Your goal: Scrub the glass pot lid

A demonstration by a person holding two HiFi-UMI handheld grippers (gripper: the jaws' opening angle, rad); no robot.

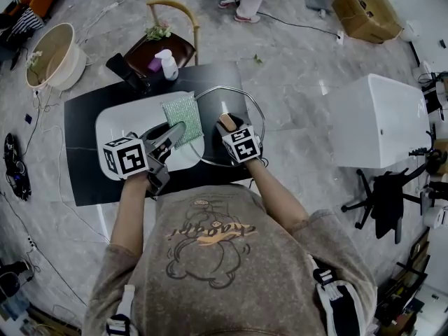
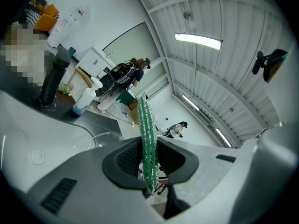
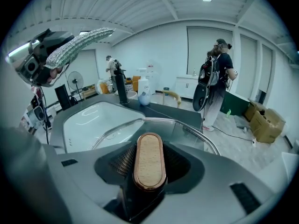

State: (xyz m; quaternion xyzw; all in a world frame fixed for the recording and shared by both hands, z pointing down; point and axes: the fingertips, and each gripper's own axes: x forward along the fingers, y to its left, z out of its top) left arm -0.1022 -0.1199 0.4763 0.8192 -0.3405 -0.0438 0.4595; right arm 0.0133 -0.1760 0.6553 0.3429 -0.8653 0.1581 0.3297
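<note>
The glass pot lid (image 1: 246,102), round with a metal rim, stands tilted over the right edge of the white sink (image 1: 126,119). Its oval wooden handle (image 3: 149,158) has a copper edge and sits between the jaws of my right gripper (image 3: 149,174), which is shut on it. The lid's rim (image 3: 189,128) curves out beyond the jaws. My left gripper (image 1: 170,137) is shut on a green scrubbing sponge (image 1: 182,113), held just left of the lid. In the left gripper view the sponge (image 2: 147,141) stands edge-on between the jaws of the left gripper (image 2: 149,174). The raised sponge (image 3: 78,45) also shows in the right gripper view.
The sink is set in a black counter (image 1: 80,159). A black faucet (image 1: 130,74) and a white soap bottle (image 1: 168,65) stand behind it. A wooden chair (image 1: 171,37) is beyond the counter, a white cabinet (image 1: 381,121) to the right, a round basket (image 1: 52,56) at far left.
</note>
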